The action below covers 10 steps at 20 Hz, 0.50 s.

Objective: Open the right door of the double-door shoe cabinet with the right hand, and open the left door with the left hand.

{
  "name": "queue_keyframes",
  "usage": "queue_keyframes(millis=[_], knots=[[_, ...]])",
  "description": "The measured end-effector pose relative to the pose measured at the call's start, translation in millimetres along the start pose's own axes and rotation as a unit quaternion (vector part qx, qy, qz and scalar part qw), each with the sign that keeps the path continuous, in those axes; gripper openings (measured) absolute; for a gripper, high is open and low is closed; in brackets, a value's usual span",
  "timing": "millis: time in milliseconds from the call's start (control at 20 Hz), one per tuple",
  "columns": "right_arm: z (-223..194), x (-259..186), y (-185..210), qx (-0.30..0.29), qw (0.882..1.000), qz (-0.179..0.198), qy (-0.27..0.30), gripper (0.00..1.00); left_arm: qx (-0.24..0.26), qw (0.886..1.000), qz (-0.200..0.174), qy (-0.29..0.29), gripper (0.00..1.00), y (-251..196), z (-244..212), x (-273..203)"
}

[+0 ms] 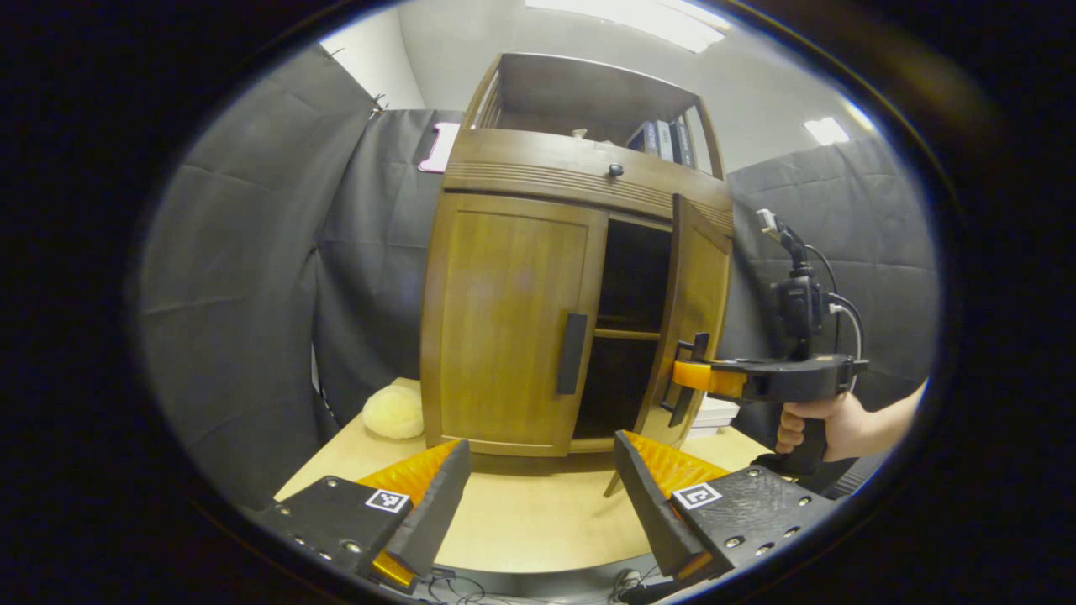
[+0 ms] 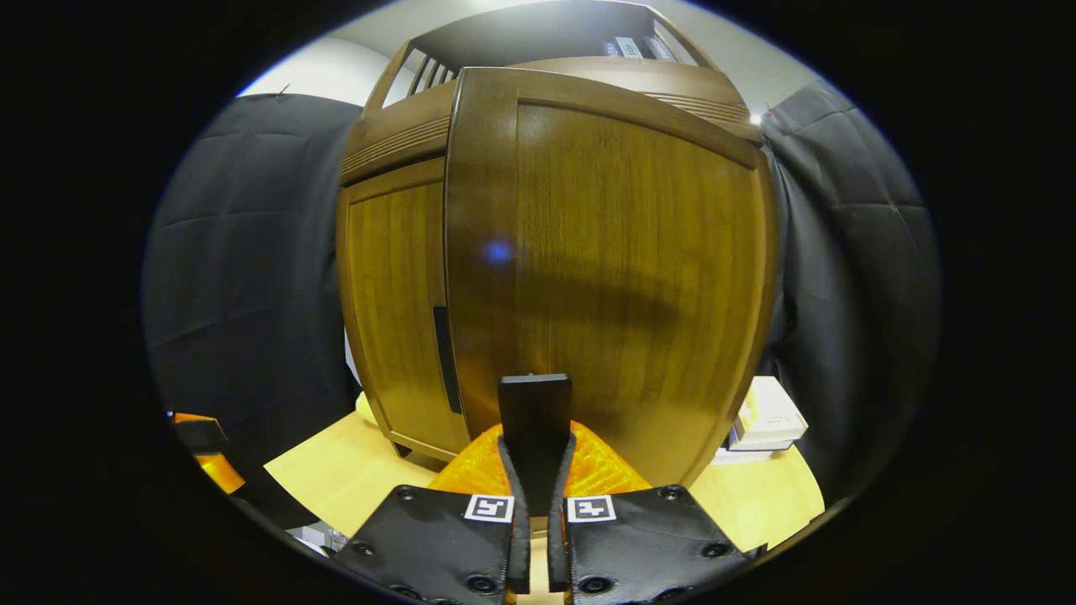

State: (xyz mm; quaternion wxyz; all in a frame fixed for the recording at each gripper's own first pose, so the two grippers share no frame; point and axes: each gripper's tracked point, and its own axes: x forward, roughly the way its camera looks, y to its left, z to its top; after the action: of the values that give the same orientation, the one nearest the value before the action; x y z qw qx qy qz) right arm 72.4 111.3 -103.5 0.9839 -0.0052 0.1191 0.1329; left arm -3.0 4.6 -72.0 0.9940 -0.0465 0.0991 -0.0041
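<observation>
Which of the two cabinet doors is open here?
The right door: it stands swung out, its handle clamped by the right tool. The left door sits flush and closed.

Recording booth inside an office: black cloth walls (image 1: 244, 277), ceiling light panel (image 1: 647, 17) (upper frame), pale bench (image 1: 530, 512).

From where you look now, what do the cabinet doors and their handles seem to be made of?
The doors look like wood or wood veneer with a glossy brown varnish: vertical grain shows, and a light reflects off the right door. The handles are flat, dark, matte bars, possibly metal or plastic; I cannot tell which.
</observation>
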Motion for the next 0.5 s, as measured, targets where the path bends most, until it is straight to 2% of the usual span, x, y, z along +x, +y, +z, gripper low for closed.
queue_keyframes(millis=[200,500], knots=[[5,-16,-9,-0.007,1.000,-0.006,0.000,0.12,0.018,1.000,-0.020,0.003,0.99,-3,-2,2],[16,-28,-25,-0.009,0.999,-0.035,-0.004,0.10,0.023,0.998,-0.054,0.006,1.00,-16,-3,2]])
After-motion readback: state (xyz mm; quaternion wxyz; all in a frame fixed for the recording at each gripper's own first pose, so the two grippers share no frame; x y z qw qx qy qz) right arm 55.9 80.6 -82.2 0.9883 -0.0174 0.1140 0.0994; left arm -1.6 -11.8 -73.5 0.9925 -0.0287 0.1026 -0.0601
